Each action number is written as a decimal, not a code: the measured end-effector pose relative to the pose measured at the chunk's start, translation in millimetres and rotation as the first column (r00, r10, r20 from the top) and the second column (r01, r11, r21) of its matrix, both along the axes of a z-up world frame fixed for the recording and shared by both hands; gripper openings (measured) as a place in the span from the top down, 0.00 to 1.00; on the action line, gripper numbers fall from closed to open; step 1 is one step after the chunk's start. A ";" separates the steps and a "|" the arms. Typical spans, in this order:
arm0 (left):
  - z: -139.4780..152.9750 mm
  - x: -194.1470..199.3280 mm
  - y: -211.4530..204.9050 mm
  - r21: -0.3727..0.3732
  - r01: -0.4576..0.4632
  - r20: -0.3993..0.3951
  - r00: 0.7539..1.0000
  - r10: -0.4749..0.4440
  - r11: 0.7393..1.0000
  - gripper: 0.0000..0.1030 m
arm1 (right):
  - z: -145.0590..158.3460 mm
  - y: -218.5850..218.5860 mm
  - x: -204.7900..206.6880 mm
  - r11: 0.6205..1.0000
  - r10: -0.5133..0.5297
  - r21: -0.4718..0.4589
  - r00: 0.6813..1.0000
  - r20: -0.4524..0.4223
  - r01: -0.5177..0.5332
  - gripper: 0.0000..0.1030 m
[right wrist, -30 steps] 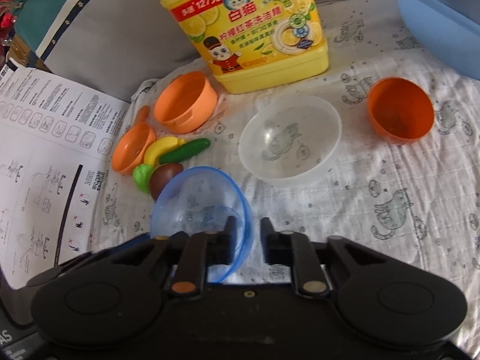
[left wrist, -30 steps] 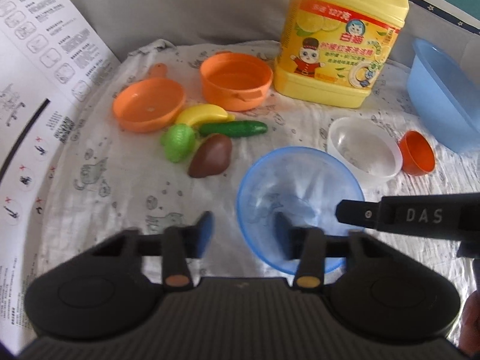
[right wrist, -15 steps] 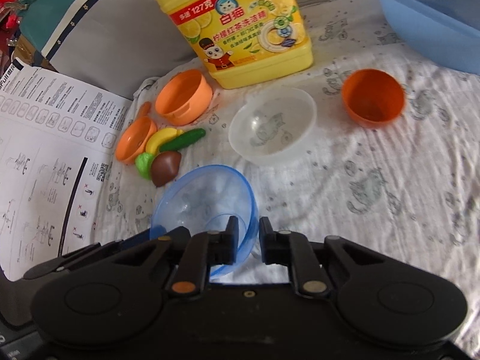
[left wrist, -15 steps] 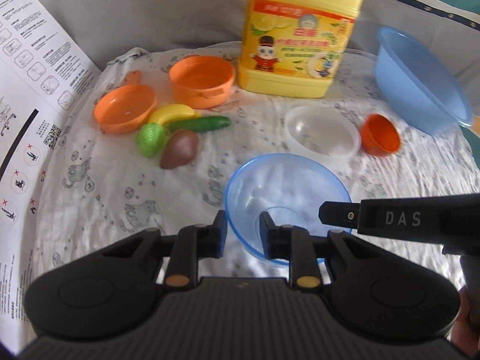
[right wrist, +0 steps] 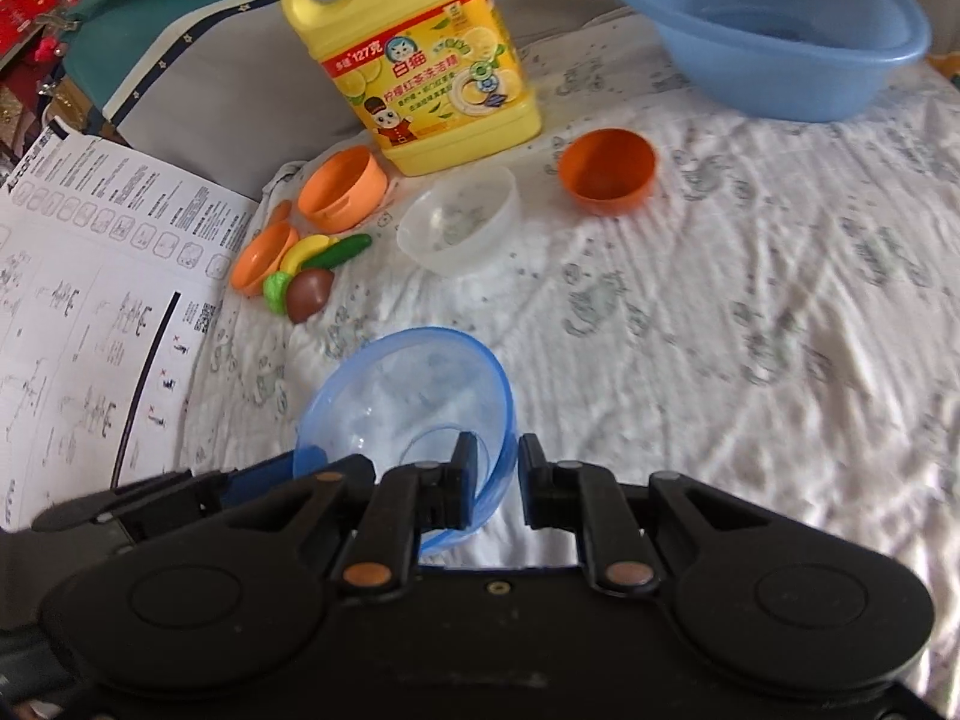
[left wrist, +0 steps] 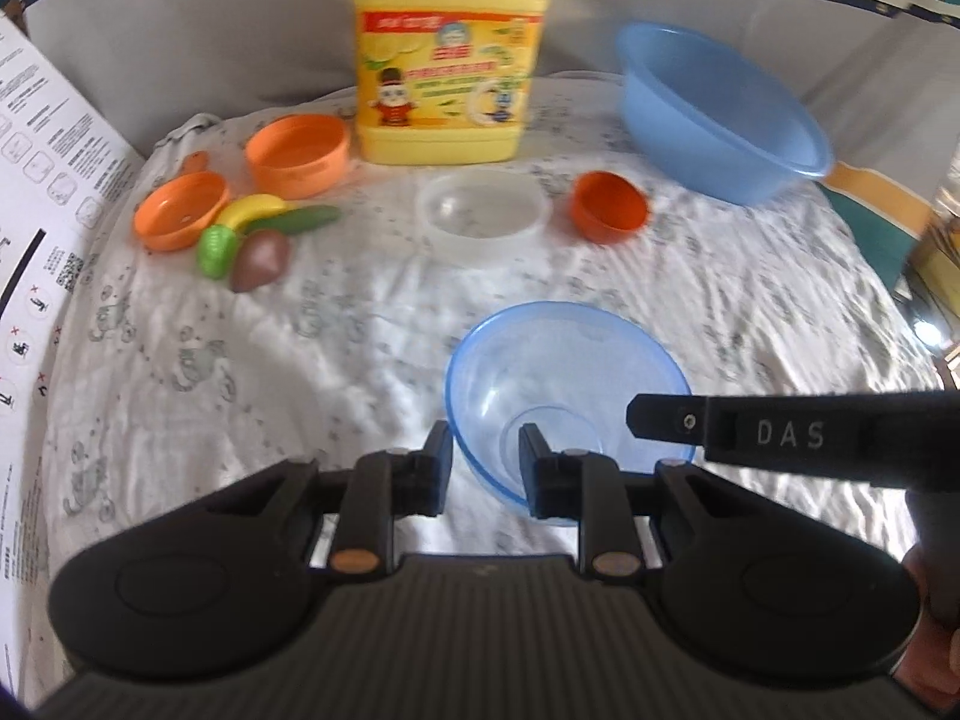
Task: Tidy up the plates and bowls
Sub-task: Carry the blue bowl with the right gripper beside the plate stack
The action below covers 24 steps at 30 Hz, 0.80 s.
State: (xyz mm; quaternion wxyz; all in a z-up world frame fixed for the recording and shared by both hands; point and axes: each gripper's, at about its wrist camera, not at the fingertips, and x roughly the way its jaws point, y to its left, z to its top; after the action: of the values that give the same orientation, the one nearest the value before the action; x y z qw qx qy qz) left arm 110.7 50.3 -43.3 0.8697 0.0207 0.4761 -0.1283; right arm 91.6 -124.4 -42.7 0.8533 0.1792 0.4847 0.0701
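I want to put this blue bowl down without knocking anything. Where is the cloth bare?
Free: the cloth right of the blue bowl, below the orange bowl and basin; also between bowl and toy food. Crowded: around the clear bowl, detergent jug, orange pots.

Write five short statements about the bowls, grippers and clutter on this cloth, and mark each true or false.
1. Both grippers, left gripper and right gripper, straddle the rim of the translucent blue bowl. True.
2. The small orange bowl sits inside the clear bowl. False: they stand side by side, apart, on the cloth.
3. The yellow detergent jug lies on its side. False: it stands upright behind the clear bowl.
4. The big blue basin stands at the far right of the cloth. True.
5. The toy banana lies in the blue bowl. False: it lies among the toy foods by the orange pan.
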 end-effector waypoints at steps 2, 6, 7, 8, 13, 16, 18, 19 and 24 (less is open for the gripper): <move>3.7 -11.5 -6.8 0.001 0.019 0.007 1.000 -0.019 1.000 0.78 | -0.1 -7.5 -12.9 1.000 -0.002 -0.001 1.000 0.001 0.002 0.86; 5.4 -32.1 -17.6 -0.006 0.045 0.004 0.999 -0.045 0.999 0.78 | -1.6 -19.9 -37.4 1.000 -0.012 0.001 1.000 -0.010 0.012 0.86; 4.8 -38.1 -20.5 -0.002 0.053 0.004 0.999 -0.052 0.999 0.77 | -2.9 -24.4 -45.2 1.000 -0.012 0.002 1.000 -0.014 0.012 0.86; 3.6 -43.4 -22.6 0.001 0.059 0.003 0.998 -0.059 0.998 0.77 | -3.5 -26.6 -50.4 1.000 -0.012 0.003 1.000 -0.017 0.013 0.86; -3.9 -65.9 -32.8 0.011 0.087 -0.011 0.996 -0.087 0.996 0.76 | -6.7 -35.3 -70.2 1.000 -0.019 -0.005 0.999 -0.027 0.019 0.86; -7.9 -76.6 -37.0 0.004 0.100 -0.020 0.995 -0.100 0.995 0.75 | -8.6 -39.2 -82.6 1.000 -0.021 -0.012 0.999 -0.026 0.021 0.86; -11.7 -83.2 -39.7 0.002 0.113 -0.026 0.993 -0.113 0.994 0.75 | -10.5 -40.3 -88.7 1.000 -0.022 -0.020 0.999 -0.027 0.021 0.86; -13.7 -85.6 -41.1 0.003 0.117 -0.030 0.993 -0.117 0.993 0.75 | -11.8 -40.8 -91.3 1.000 -0.022 -0.021 0.999 -0.029 0.022 0.86; -23.3 -95.0 -44.1 0.007 0.130 -0.055 0.990 -0.129 0.992 0.75 | -18.5 -43.9 -101.3 0.999 -0.017 -0.028 0.999 -0.040 0.016 0.86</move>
State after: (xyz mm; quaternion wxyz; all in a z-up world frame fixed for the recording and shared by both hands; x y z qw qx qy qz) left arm 15.7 6.2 -66.6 0.8461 0.0524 0.4980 -0.1825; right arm -9.6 -168.3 -61.1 0.8463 0.1727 0.5013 0.0525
